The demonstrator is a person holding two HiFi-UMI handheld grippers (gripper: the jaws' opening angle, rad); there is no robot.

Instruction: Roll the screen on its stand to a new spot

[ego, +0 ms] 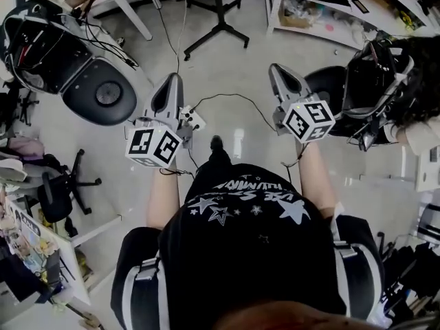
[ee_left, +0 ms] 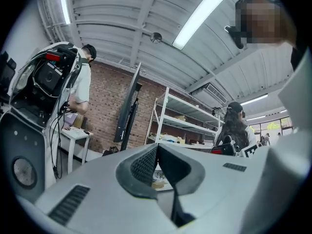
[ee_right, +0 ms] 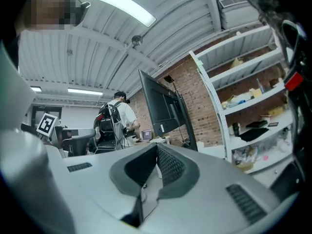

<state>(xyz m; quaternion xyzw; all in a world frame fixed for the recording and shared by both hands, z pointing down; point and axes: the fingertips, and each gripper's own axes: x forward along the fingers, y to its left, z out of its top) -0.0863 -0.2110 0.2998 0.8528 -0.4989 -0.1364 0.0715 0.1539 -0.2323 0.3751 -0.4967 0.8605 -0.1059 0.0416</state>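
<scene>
1. Screen: a tall, dark flat panel on a black stand, upright in front of a brick wall. The right gripper view shows its face at an angle. The left gripper view shows it almost edge-on.
2. It stands between a small white table and a white shelf (both sit close to that same wall).
3. Left gripper: its jaws are pressed together, tips touching, with nothing between them.
4. Right gripper: its jaws likewise meet tip to tip and hold nothing.
5. In the head view both grippers are held out side by side in front of the person wearing a black shirt. They point towards splayed black stand legs near the top edge and are well apart from them across the pale floor.
6. A thin cable loops over the floor between the two grippers.
7. A bystander carrying a backpack rig stands by the table, left of the screen in the left gripper view.
8. Another bystander with long hair stands to the right of the shelf in that view.
</scene>
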